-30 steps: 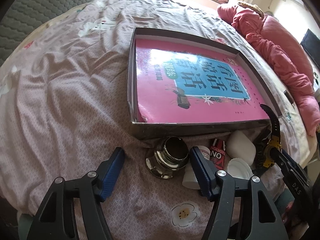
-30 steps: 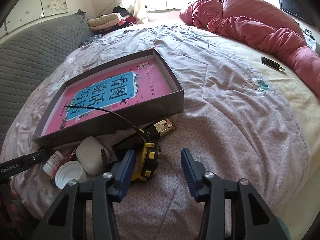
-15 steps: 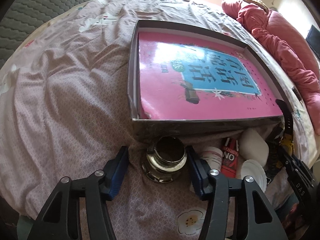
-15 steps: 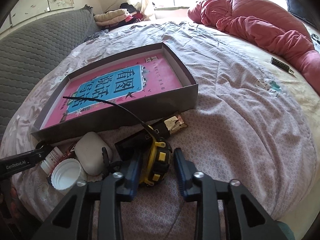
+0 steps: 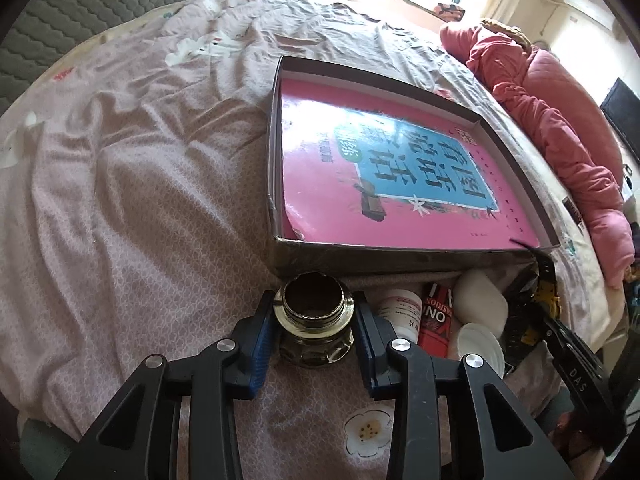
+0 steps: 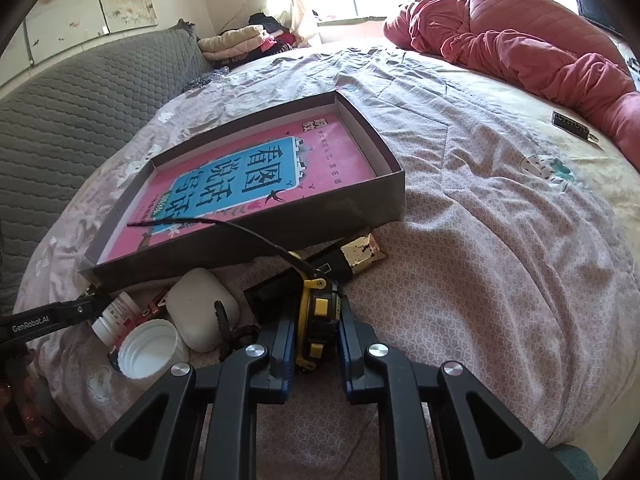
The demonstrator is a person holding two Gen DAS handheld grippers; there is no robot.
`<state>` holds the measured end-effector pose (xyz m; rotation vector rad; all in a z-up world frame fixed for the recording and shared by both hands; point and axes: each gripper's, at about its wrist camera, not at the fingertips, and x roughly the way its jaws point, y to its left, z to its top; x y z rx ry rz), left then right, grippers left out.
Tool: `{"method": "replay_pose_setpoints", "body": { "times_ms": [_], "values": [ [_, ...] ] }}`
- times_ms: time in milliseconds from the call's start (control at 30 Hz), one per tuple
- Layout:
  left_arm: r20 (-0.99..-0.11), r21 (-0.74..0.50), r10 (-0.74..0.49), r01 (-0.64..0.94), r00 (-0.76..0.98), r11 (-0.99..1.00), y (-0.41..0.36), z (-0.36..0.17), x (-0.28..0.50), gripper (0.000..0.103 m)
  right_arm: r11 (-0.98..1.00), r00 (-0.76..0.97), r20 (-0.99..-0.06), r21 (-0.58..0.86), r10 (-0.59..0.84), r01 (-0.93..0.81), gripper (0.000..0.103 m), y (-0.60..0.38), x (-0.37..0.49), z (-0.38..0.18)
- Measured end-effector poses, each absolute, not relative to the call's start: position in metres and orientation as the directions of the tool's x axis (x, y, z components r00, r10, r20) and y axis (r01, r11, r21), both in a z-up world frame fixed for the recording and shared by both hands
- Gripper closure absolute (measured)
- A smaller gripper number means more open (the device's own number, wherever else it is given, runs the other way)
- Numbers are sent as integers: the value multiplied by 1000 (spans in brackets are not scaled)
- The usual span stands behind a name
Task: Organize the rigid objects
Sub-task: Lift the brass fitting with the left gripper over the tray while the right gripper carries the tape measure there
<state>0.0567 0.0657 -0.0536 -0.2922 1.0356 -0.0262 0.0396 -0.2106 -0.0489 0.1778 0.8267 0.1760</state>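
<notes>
My left gripper (image 5: 314,322) is shut on a dark glass jar (image 5: 314,316) with an open mouth, on the bed just in front of the grey box (image 5: 276,184). The box holds a pink book (image 5: 400,172). My right gripper (image 6: 316,338) is shut on a yellow and black tape measure (image 6: 318,320), whose black tape curls up over the box wall (image 6: 320,208). The tape measure also shows in the left wrist view (image 5: 546,300).
Beside the jar lie a small white pill bottle (image 5: 402,308), a red pack (image 5: 436,316), a white case (image 6: 202,308), a white lid (image 6: 150,348) and a gold-ended black pack (image 6: 358,258). A pink quilt (image 6: 520,52) lies far right. A grey headboard (image 6: 72,112) stands left.
Both grippers moved forward and closed: the left around the glass jar, the right around the tape measure.
</notes>
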Motion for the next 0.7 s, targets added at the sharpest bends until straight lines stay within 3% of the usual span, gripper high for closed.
{"method": "replay_pose_setpoints", "body": {
  "times_ms": [700],
  "values": [
    [-810, -264, -149, -124, 568, 957, 62, -19, 41, 66, 941, 708, -642, 324, 296, -99, 86, -225, 33, -34]
  ]
}}
